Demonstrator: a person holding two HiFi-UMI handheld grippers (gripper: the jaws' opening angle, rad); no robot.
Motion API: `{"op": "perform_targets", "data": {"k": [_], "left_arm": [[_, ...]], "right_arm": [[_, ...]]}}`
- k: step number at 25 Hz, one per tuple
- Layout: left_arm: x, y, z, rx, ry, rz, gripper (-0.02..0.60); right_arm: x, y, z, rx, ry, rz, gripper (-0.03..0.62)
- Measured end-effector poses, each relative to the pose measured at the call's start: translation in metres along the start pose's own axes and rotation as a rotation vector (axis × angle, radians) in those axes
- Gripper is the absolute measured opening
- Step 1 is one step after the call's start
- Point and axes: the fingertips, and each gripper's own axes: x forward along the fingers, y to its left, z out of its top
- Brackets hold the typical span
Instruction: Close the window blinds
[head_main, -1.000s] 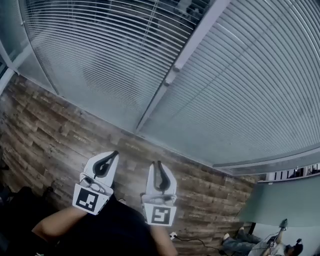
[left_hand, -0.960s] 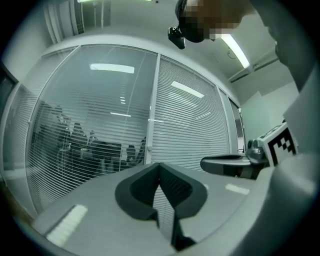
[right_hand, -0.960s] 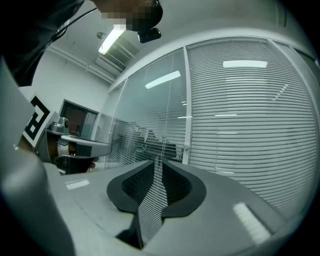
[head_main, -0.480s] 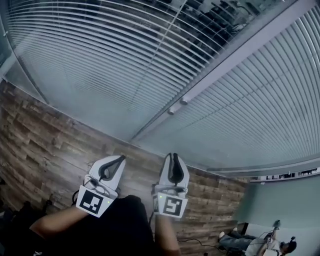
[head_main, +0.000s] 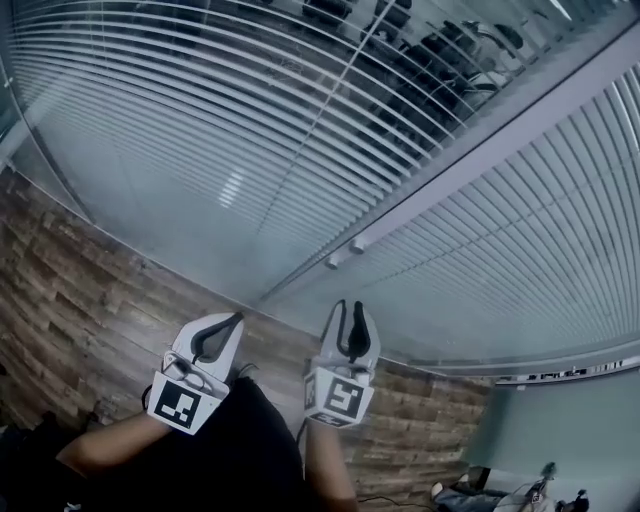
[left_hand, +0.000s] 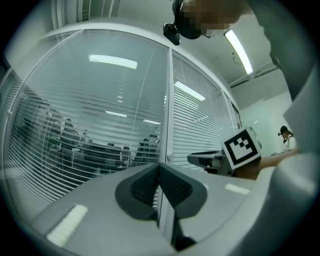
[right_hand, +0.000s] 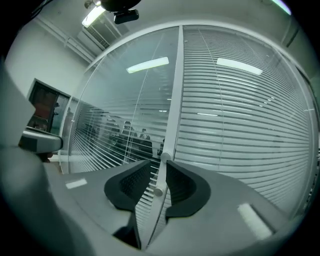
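Note:
Two glass panes carry horizontal blinds. The left blind (head_main: 190, 130) has its slats tilted open, and an office shows through it; the right blind (head_main: 530, 240) looks closed. Between them runs a white frame post (head_main: 480, 150) with two small round knobs (head_main: 343, 252). My right gripper (head_main: 347, 306) points level at the post and stands open; its jaws have just been opening, with nothing between them. In the right gripper view (right_hand: 161, 167) a knob (right_hand: 166, 156) lines up with the gap, farther ahead. My left gripper (head_main: 236, 319), (left_hand: 160, 166) is shut and empty, to the left.
A wood-plank floor (head_main: 80, 290) runs along the foot of the glass. Office chairs (head_main: 440, 55) and desks stand behind the left pane. The right gripper's marker cube (left_hand: 242, 146) shows in the left gripper view. A person (left_hand: 285, 133) stands far off at the right.
Both grippers have moved toward the glass wall, and the post with its knobs now sits closer above them. The right gripper's jaws have parted; the left gripper's stay together.

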Motion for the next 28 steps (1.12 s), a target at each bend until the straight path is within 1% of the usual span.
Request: {"op": "perform_targets", "data": {"k": [2, 4, 6, 8, 9, 11, 13, 17, 21, 23, 26, 28], "left_arm": [[0.009, -0.002, 0.005, 0.008, -0.002, 0.001, 0.002], [0.018, -0.001, 0.008, -0.002, -0.015, 0.008, 0.002], [0.027, 0.002, 0.009, -0.023, -0.022, 0.013, 0.000], [0.037, 0.001, 0.006, -0.040, -0.018, 0.000, 0.000], [0.041, -0.001, 0.004, -0.040, -0.021, -0.011, 0.002], [0.046, -0.005, 0.002, -0.029, -0.029, -0.028, 0.000], [0.049, -0.005, 0.000, -0.017, -0.028, -0.028, 0.002], [0.053, 0.003, 0.000, -0.011, -0.015, -0.001, 0.002], [0.054, 0.016, 0.001, -0.013, -0.010, 0.026, 0.002], [0.051, 0.020, -0.006, -0.016, 0.001, 0.029, 0.002], [0.059, 0.019, -0.007, -0.030, 0.015, 0.032, 0.002], [0.067, 0.018, -0.005, -0.036, 0.023, 0.032, 0.002]], "right_arm": [[0.012, -0.005, 0.004, -0.003, -0.005, 0.004, 0.100], [0.024, -0.010, 0.006, -0.001, -0.005, 0.001, 0.104], [0.036, -0.013, 0.004, 0.034, 0.020, -0.008, 0.107], [0.048, -0.013, 0.000, 0.079, 0.042, -0.007, 0.123], [0.053, -0.012, -0.002, 0.085, 0.044, -0.003, 0.130], [0.062, -0.010, -0.003, 0.073, 0.039, 0.005, 0.138], [0.070, -0.011, -0.003, 0.063, 0.031, 0.008, 0.140], [0.081, -0.010, 0.002, 0.008, 0.029, 0.018, 0.140], [0.084, -0.005, 0.006, -0.037, 0.002, -0.002, 0.130], [0.082, 0.002, 0.001, -0.113, 0.001, -0.010, 0.127], [0.085, 0.003, 0.004, -0.328, 0.022, -0.002, 0.126], [0.088, 0.001, 0.007, -0.446, 0.045, 0.019, 0.126]]}}
